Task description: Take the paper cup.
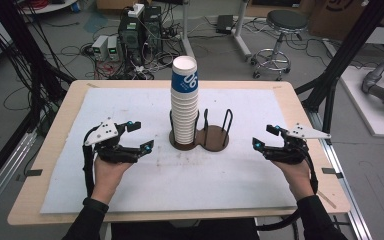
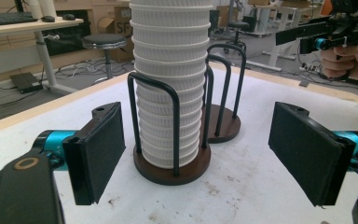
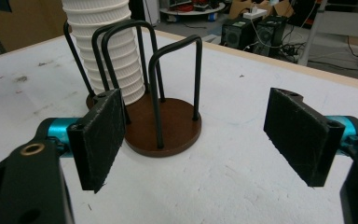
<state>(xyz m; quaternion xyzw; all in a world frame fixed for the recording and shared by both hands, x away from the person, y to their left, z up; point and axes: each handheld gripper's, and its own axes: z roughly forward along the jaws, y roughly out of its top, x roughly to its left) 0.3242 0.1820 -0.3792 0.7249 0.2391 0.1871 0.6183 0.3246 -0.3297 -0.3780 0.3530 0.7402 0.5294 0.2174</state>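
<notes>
A tall stack of white ribbed paper cups (image 1: 184,102), its top cup printed blue, stands in the left ring of a brown two-place wire holder (image 1: 215,139); the right ring holds nothing. My left gripper (image 1: 139,135) hovers left of the holder, jaws open and empty, pointing at the cup stack (image 2: 170,84). On the other side, my right gripper (image 1: 263,136) stands open and empty, facing the bare ring of the holder (image 3: 165,123), with the cup stack (image 3: 109,51) behind it.
A white mat (image 1: 130,185) covers the wooden table (image 1: 60,120). Beyond the far edge are computer towers (image 1: 135,27) with cables and a round stool (image 1: 280,30). Black frame legs (image 1: 340,60) rise at the right.
</notes>
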